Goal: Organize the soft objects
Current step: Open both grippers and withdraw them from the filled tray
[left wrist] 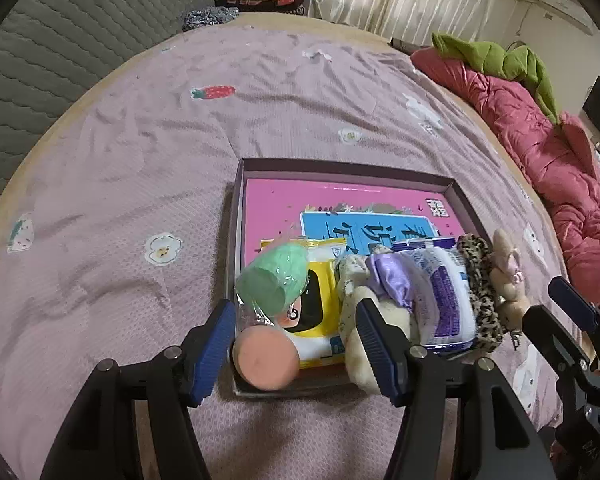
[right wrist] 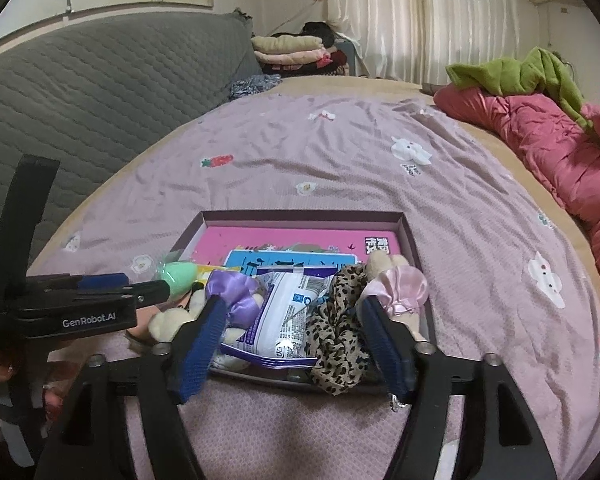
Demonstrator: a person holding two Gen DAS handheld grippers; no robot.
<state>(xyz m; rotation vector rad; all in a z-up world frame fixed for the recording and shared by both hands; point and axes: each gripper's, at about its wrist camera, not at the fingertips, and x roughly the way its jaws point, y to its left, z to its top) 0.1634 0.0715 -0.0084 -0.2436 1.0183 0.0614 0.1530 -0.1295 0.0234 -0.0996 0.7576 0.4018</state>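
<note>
claws spread — soft things boxed

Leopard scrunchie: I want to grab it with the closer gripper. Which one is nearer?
Right. The right gripper is open with the leopard scrunchie between its fingers. The left gripper sits further left, open around the peach sponge, with the scrunchie off to its right.

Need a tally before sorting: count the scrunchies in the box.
3. Purple scrunchie left of the tissue pack, leopard scrunchie right of it, pink scrunchie at the box's right edge. More may be hidden underneath.
</note>
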